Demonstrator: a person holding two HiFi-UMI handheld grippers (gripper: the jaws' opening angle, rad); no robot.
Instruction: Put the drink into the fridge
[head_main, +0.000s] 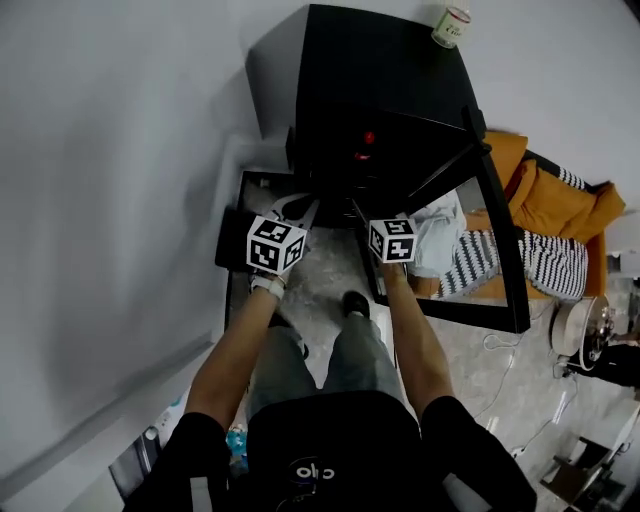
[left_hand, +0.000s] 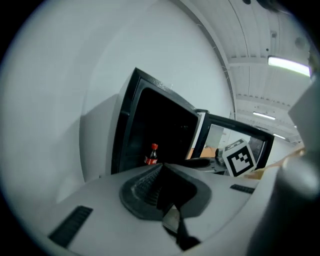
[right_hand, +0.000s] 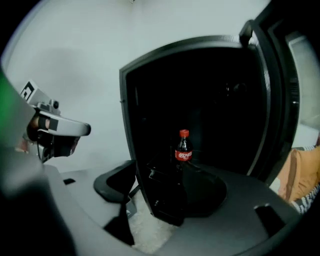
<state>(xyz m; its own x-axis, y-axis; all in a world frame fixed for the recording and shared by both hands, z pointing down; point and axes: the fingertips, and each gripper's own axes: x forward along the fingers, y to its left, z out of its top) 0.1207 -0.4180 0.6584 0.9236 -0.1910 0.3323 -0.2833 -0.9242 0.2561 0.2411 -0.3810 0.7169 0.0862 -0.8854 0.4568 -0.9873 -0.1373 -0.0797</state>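
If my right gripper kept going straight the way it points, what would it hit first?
Most likely the cola bottle standing inside the open fridge: it lies in line beyond the right gripper, whose jaws stand apart and empty. Depth is unclear, so the fridge's floor edge might come first.

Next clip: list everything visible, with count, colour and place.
Fridge: one, black, ahead of the person, open.
Fridge door: one, glass in black frame, swung right.
Drink bottle: one, dark, red cap, upright inside fridge.
Container: one, pale, on fridge top.
Cushion: orange, beyond the door.
Striped cloth: one, black-and-white, beside cushion.
Left gripper: one, grey, jaws shut, empty.
Right gripper: one, grey, jaws open, empty, facing bottle.
Arms: two, bare forearms, black sleeves.
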